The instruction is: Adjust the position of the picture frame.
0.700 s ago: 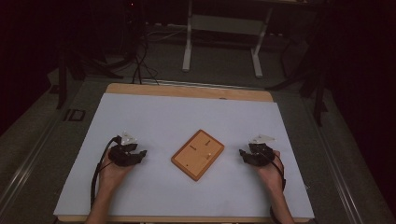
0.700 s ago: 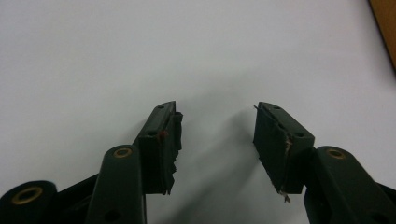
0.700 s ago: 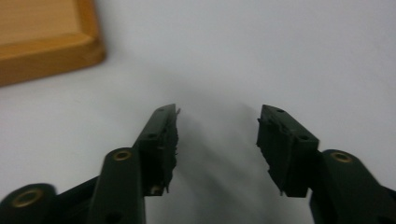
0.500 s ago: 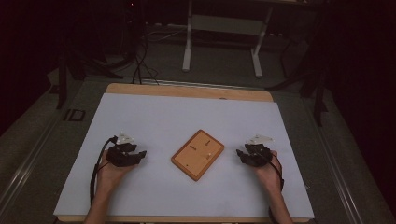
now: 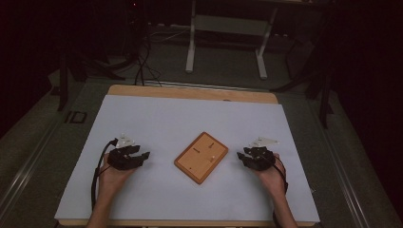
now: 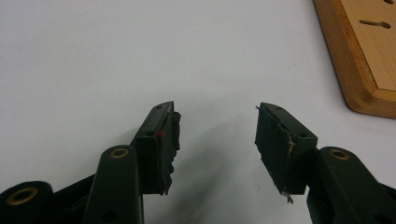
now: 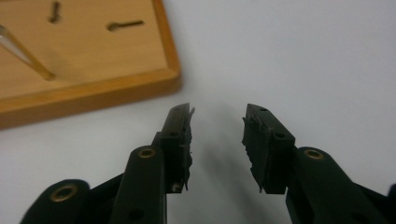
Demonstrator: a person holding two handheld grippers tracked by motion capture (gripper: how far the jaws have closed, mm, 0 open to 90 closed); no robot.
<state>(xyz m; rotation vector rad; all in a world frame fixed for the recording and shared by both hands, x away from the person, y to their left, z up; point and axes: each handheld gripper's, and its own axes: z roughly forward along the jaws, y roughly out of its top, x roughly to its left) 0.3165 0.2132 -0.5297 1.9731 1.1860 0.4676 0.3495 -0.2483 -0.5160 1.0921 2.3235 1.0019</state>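
A flat wooden tray (image 5: 201, 156) with a raised rim lies at an angle in the middle of the white sheet. Its panel has keyhole-shaped slots (image 7: 123, 24), and a thin pale rod (image 7: 23, 53) rests on it. My left gripper (image 5: 141, 158) lies low on the sheet to the left of the tray, pointing toward it. Its jaws stand open in the left gripper view (image 6: 217, 109) with only white sheet between them, and a tray corner (image 6: 369, 56) is at the upper right. My right gripper (image 5: 241, 159) faces the tray from the right, open (image 7: 217, 112) and holding nothing, just short of the tray rim (image 7: 84, 100).
The white sheet (image 5: 190, 118) covers a wooden table whose far edge (image 5: 190, 92) shows. Beyond it, on the dark floor, stand a pale metal desk frame (image 5: 228, 47) and cables (image 5: 142, 61). A black cable (image 5: 97, 171) trails along the left hand.
The right gripper has edged slightly left toward the tray. The left gripper and the tray have stayed in place.
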